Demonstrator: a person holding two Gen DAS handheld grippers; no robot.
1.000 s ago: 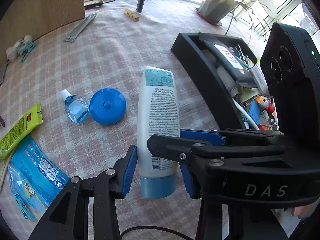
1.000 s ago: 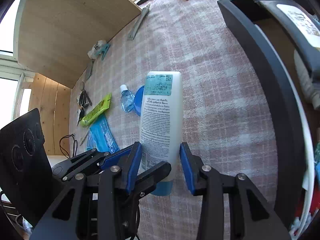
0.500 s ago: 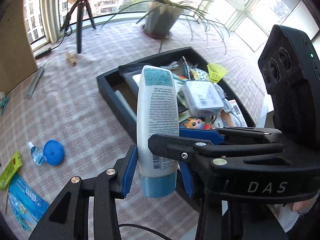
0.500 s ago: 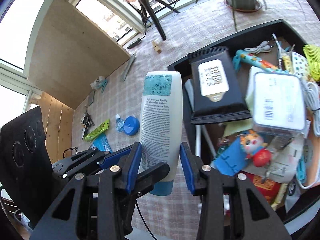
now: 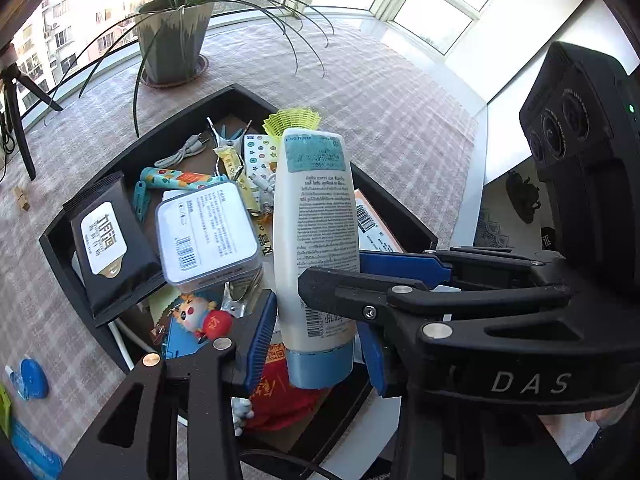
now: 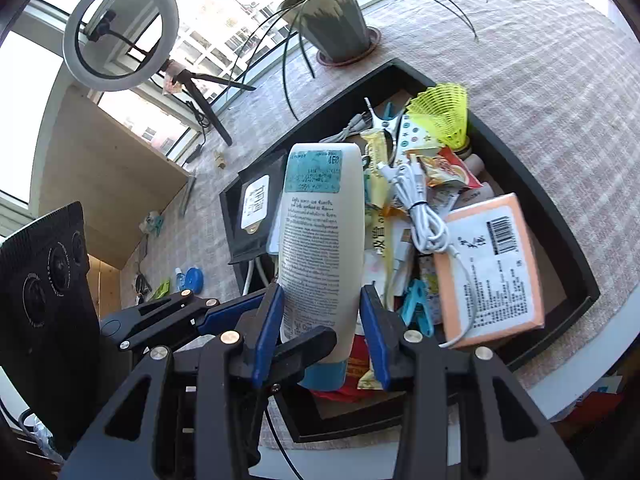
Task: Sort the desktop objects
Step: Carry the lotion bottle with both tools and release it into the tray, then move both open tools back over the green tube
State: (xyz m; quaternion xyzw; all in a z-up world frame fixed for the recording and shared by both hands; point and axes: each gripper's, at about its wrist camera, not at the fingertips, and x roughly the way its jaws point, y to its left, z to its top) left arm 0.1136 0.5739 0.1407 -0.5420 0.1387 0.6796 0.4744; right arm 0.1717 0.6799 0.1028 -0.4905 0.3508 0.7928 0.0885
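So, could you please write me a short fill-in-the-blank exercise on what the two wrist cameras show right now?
1. Both the left gripper and the right gripper grip one white lotion tube with a ____ cap.
2. The tube is held above a black ____ full of small things.
3. The shuttlecock at the far end is ____ in colour.
4. A coiled white cable lies partly on the ____ box.

Missing words: blue; tray; yellow; orange
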